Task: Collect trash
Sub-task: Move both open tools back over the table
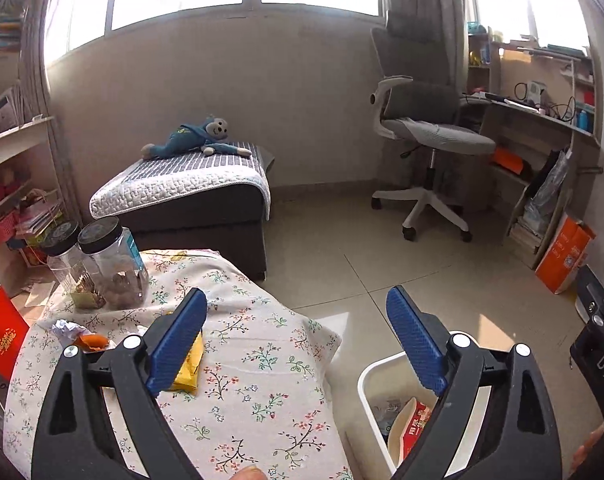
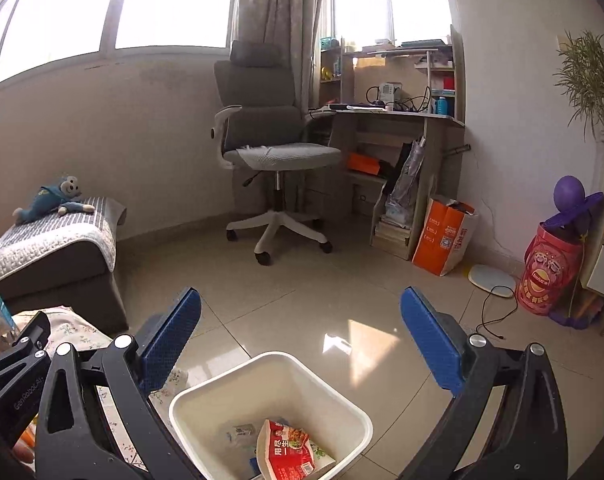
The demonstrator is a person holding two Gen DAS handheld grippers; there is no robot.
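sunlit tiled bedroom floor and a low tabletop draped in a floral cloth [image 1: 262,360] form the setting. left gripper [image 1: 298,340]: jaws spread wide with nothing between the blue pads, hanging above the cloth's edge and the gap to the bin. right gripper [image 2: 302,340]: jaws likewise wide apart and empty, poised over the white bin [image 2: 190,404], which stands on the floor just beside the draped tabletop. inside the bin lie a red printed snack packet [image 2: 288,452] and some paler wrappers beneath it, so part of the collecting appears done. outward on the cloth, in the left wrist view, further litter remains: a yellow wrapper [image 1: 192,364] partly hidden behind the left pad, an orange scrap [image 1: 94,341] and a crumpled white paper ball [image 1: 64,326] near the far left edge. two black-lidded clear jars [image 1: 116,264] stand at the back of the cloth and look like kept goods rather than trash. beyond them are a covered ottoman bearing a blue plush monkey [image 1: 200,136], an office chair [image 1: 421,132] and a cluttered desk. judged step: between drops, with both grippers free to fetch the next piece. the next move would call for swinging the left gripper back over the cloth, lowering its pads to either side of the flat yellow wrapper, and closing low enough to pinch it without gathering the cloth.
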